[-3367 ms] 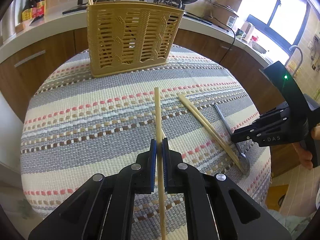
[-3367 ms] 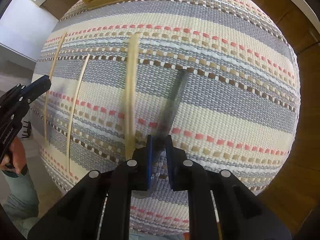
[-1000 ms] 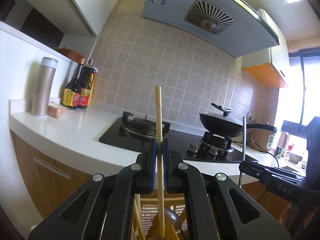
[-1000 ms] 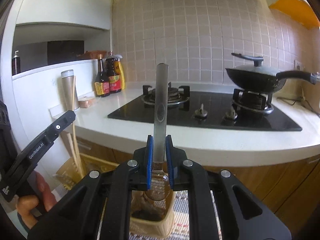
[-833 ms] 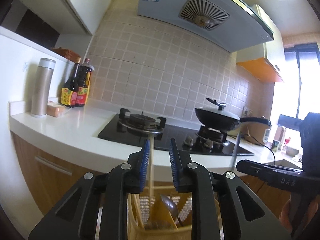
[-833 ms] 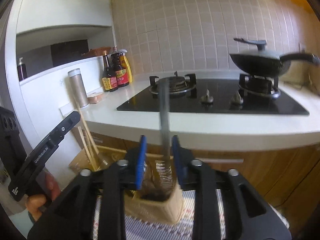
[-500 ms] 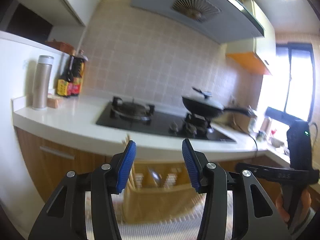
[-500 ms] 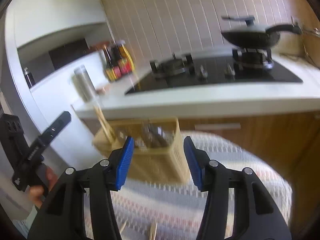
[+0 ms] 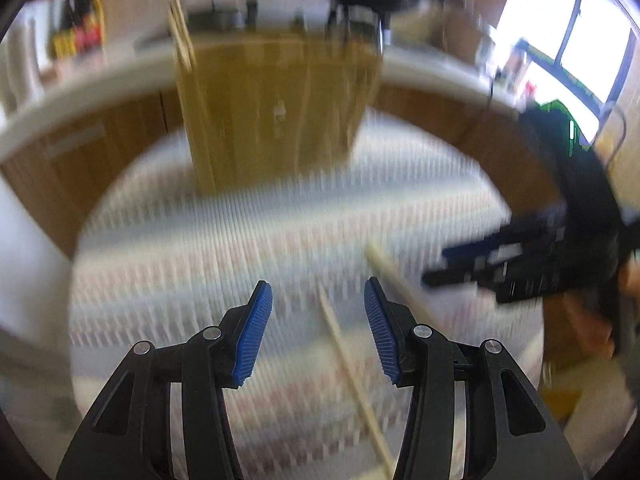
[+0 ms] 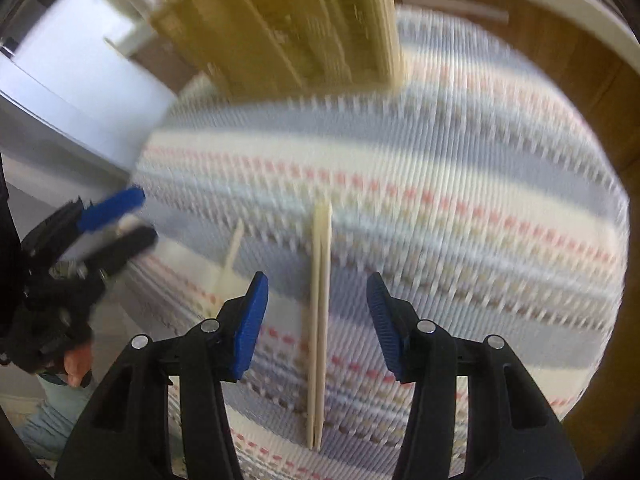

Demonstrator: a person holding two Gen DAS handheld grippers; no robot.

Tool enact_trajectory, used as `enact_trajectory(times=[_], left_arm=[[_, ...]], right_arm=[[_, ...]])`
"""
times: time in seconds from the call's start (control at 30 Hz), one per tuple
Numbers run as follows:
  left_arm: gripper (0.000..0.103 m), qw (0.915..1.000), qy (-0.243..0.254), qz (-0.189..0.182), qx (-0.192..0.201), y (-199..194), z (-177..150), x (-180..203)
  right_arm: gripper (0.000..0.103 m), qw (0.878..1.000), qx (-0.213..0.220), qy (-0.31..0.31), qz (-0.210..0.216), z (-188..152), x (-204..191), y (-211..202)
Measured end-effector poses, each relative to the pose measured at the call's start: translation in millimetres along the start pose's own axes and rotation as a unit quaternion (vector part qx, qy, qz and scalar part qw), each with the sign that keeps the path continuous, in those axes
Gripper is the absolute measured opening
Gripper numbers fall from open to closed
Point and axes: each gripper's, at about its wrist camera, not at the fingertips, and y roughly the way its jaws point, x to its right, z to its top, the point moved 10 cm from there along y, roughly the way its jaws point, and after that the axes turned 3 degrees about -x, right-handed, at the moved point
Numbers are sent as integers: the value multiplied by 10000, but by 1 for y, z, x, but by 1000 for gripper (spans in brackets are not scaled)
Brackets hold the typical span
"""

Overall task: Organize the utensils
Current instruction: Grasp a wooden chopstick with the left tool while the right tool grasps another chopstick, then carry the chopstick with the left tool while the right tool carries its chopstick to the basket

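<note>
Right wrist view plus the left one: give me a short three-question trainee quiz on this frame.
1. True or false: the right gripper holds a chopstick.
2. Where does the basket stand? A) on the striped cloth B) on the counter C) on the floor
3. Fill in: the chopstick pair lies on the cloth side by side, seen between the right gripper's open ____.

Key: 1 false; 2 A; 3 fingers.
</note>
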Motion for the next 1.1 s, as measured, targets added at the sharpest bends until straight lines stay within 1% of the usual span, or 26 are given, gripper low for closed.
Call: enact_trajectory(times=[0.03, 0.07, 0.1, 0.13, 0.2, 0.23, 0.33, 0.4, 0.47, 0.53, 0.6, 0.67, 0.7, 0.73, 0.8, 0.87, 0.9, 0.93, 0.97, 1.0, 1.1], left_arm=[[46, 9997, 22, -8, -247, 8, -14, 0], [46, 9993, 29, -39, -378, 11, -22, 1], [46, 9985, 43, -117, -539, 14, -33, 3], [46, 9977, 55, -188, -652, 16, -41, 5], [45, 9964, 74, -282, -790, 18, -52, 10], [41, 9957, 112, -295, -867, 19, -57, 13], [40, 9944, 157, -240, -1021, 24, -66, 19], [38, 9930, 194, -147, -1152, 30, -72, 21], [37, 9920, 228, -10, -1242, 36, -76, 26], [37, 9919, 315, 156, -1219, 38, -76, 28], [37, 9915, 369, 340, -1203, 39, -75, 31], [37, 9893, 511, 596, -1226, 43, -76, 34], [36, 9881, 589, 715, -1231, 45, -76, 35], [33, 9862, 704, 855, -1230, 45, -77, 37], [27, 9856, 729, 859, -1262, 48, -74, 42], [27, 9857, 686, 864, -1274, 49, -73, 43], [24, 9864, 628, 838, -1264, 49, -70, 43], [8, 9869, 587, 862, -1230, 49, -69, 41], [5, 9869, 552, 941, -1190, 48, -68, 37], [3, 9875, 512, 932, -1167, 47, -68, 36], [3, 9908, 325, 755, -1077, 44, -67, 34]], right_arm=[[40, 9999, -132, 25, 22, -6, 0, 7], [36, 9997, -245, 52, 72, -11, -1, 13], [36, 9994, -318, 73, 114, -14, -1, 17], [36, 9991, -385, 84, 128, -19, -3, 22], [36, 9992, -405, 27, 19, -22, -5, 24], [36, 9992, -396, -12, -62, -24, -6, 26], [32, 9989, -362, -118, -273, -29, -10, 29], [26, 9985, -373, -167, -352, -32, -16, 33], [24, 9975, -331, -278, -554, -31, -20, 36], [23, 9961, -287, -402, -734, -31, -24, 38], [16, 9940, -243, -513, -936, -25, -24, 42], [14, 9912, -144, -691, -1118, -24, -26, 45], [10, 9905, -110, -725, -1163, -24, -28, 47], [10, 9896, -62, -768, -1217, -25, -28, 46], [10, 9902, -45, -772, -1163, -26, -29, 46], [10, 9915, -49, -756, -1055, -33, -25, 40], [9, 9922, -47, -742, -1004, -34, -24, 40], [9, 9928, -44, -731, -945, -36, -23, 38], [9, 9934, -43, -727, -886, -40, -21, 35], [9, 9940, -34, -719, -826, -43, -20, 32], [9, 9960, 69, -670, -586, -48, -15, 24]])
